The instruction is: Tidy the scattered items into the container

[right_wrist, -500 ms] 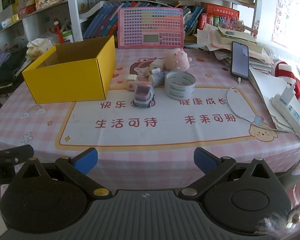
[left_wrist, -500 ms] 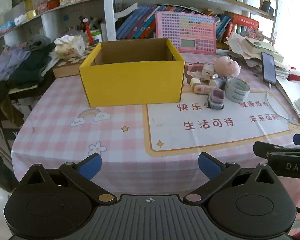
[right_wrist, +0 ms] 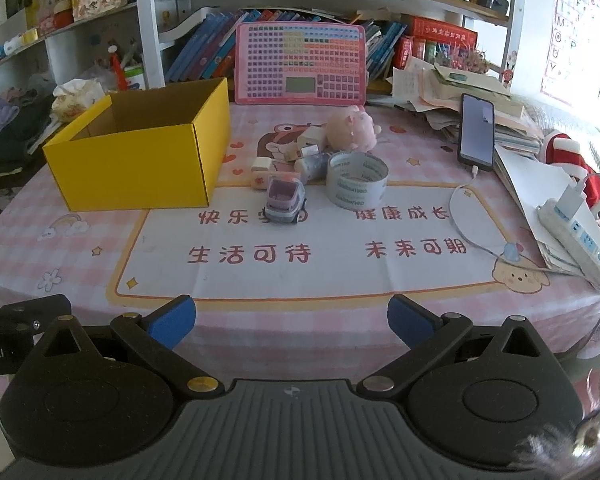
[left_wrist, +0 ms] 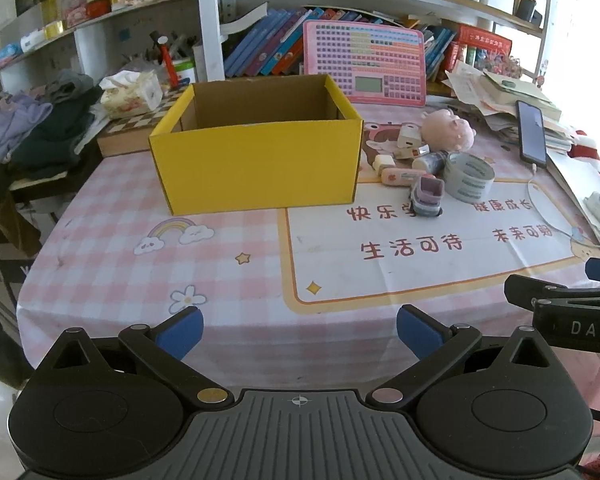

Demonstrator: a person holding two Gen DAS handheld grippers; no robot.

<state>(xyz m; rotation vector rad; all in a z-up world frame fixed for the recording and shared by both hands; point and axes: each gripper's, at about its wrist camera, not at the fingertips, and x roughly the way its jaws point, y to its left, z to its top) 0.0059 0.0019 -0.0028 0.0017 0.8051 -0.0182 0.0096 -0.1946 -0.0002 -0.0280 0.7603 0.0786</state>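
Note:
An open yellow cardboard box [left_wrist: 256, 164] [right_wrist: 140, 160] stands on the pink checked tablecloth. To its right lie scattered items: a purple toy car [left_wrist: 426, 196] [right_wrist: 285, 201], a grey tape roll [left_wrist: 468, 176] [right_wrist: 356, 180], a pink plush pig [left_wrist: 448, 128] [right_wrist: 352, 126], a pink eraser-like piece [left_wrist: 398, 177] and small white blocks [right_wrist: 261, 166]. My left gripper [left_wrist: 298, 330] is open and empty near the table's front edge. My right gripper [right_wrist: 292, 320] is open and empty, also at the front edge, well short of the items.
A phone [right_wrist: 477, 132] on a cable, a power strip [right_wrist: 580, 240] and paper stacks [right_wrist: 460, 84] sit at the right. A pink keyboard toy [right_wrist: 300, 64] leans against books at the back. Clothes [left_wrist: 32, 132] and a tissue box [left_wrist: 130, 92] lie at the left.
Both views show nearly the same scene; the grippers have barely shifted and stay open.

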